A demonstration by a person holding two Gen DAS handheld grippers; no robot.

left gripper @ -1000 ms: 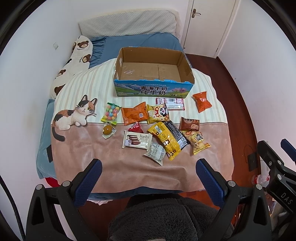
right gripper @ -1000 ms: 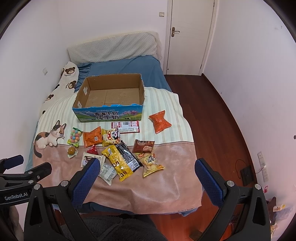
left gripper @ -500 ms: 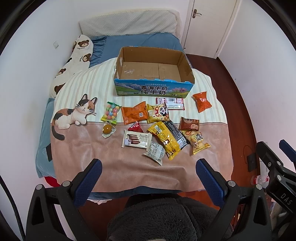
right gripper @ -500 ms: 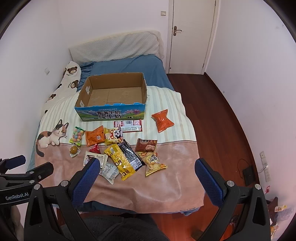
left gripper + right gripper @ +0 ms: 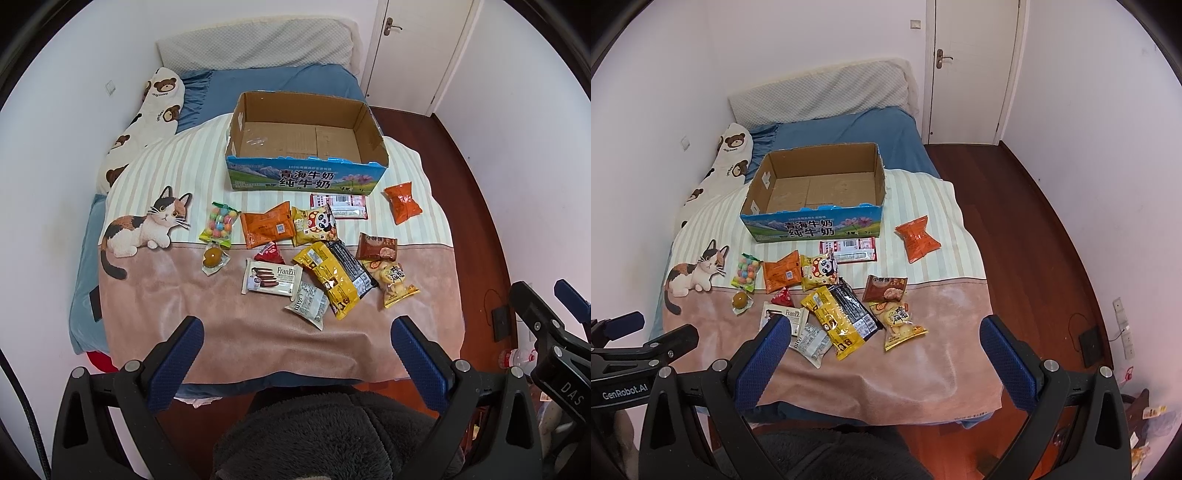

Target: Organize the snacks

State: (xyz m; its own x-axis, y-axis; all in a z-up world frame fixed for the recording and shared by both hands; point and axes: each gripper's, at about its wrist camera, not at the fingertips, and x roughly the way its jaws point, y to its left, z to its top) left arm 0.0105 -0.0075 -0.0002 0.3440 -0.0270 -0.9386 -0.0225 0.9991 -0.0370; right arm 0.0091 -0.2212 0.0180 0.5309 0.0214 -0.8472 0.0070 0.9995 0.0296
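Both tongs hang released above the foot of the bed, holding nothing: the left tongs (image 5: pixel 293 349) and the right tongs (image 5: pixel 884 349) each show their blue-padded fingers spread wide apart.

On the striped and pink blanket (image 5: pixel 229 325) with a printed cat stands an open brown cardboard box with a blue printed front (image 5: pixel 306 147), its inside bare. The snacks lie scattered at the box's 6 o'clock. A clear bag of coloured candy balls (image 5: pixel 220 224) lies at the 9 o'clock end of the spread, and an orange crinkled packet (image 5: pixel 402 202) sits apart at the 3 o'clock end. Between them, a white Franzzi wafer pack (image 5: pixel 272 277) lies just beside a long yellow packet (image 5: pixel 327 282), which overlaps a black one (image 5: pixel 351 267). A yellow panda-print bag (image 5: pixel 314 226) touches an orange flat pouch (image 5: pixel 266 229).
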